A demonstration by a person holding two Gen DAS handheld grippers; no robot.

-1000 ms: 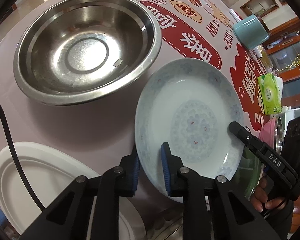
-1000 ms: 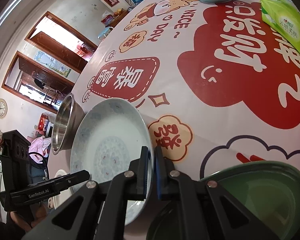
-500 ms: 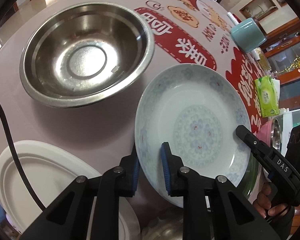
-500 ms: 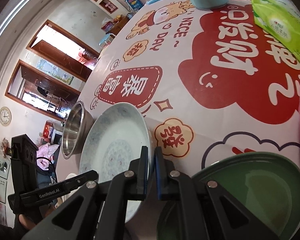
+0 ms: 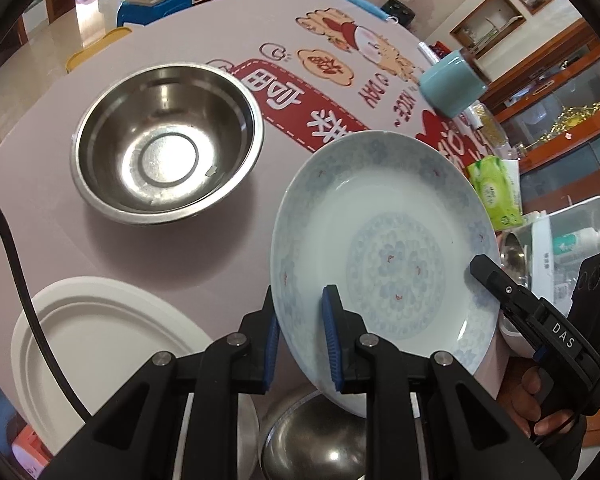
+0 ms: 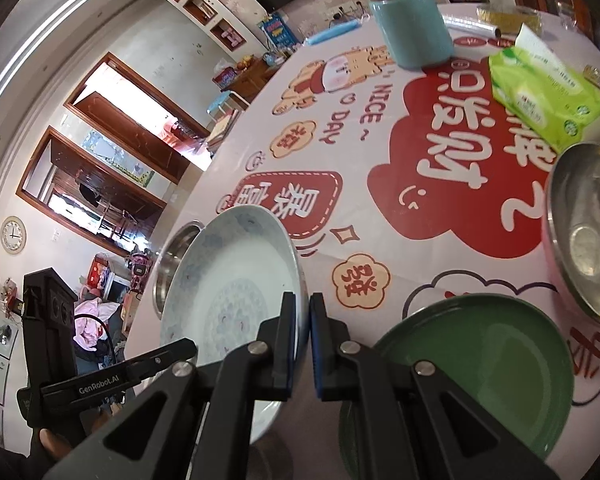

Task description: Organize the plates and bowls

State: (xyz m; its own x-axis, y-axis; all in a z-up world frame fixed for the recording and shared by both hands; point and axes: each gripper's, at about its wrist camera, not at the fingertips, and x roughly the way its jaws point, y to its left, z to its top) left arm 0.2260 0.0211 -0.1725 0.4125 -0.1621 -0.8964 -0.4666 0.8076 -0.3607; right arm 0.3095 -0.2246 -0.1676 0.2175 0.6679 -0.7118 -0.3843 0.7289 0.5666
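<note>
Here both grippers grasp one round white porcelain plate with a pale blue floral pattern (image 5: 384, 248), which is clear of the table and tilted. The left gripper (image 5: 298, 340) is clenched on the plate's near rim, one blue pad under the rim and one on the inner face. The right gripper (image 6: 303, 336) is pinched tight on the opposite edge, its blue pads nearly together with the thin rim between them. In the left wrist view the right gripper's black finger lies across the plate's right side, with the person's hand (image 5: 540, 404) below it.

Beneath the plate lies a round table under a pale printed cloth with red panels and cartoon figures (image 5: 180, 248). On it, to the plate's left in the left wrist view, stands a large stainless steel bowl (image 5: 166, 144), upright. Near the bottom left lies a white oval plate (image 5: 100, 344). A rounded metal vessel (image 5: 320, 440) shows between the gripper's arms, too hidden to identify.

In the right wrist view a dark green round dish (image 6: 476, 364) rests just right of the gripper, and a steel bowl with a pink outside (image 6: 588, 236) beyond it. Farther back stand a teal cylindrical canister (image 6: 412, 28) and a green tissue pack (image 6: 548, 96).
</note>
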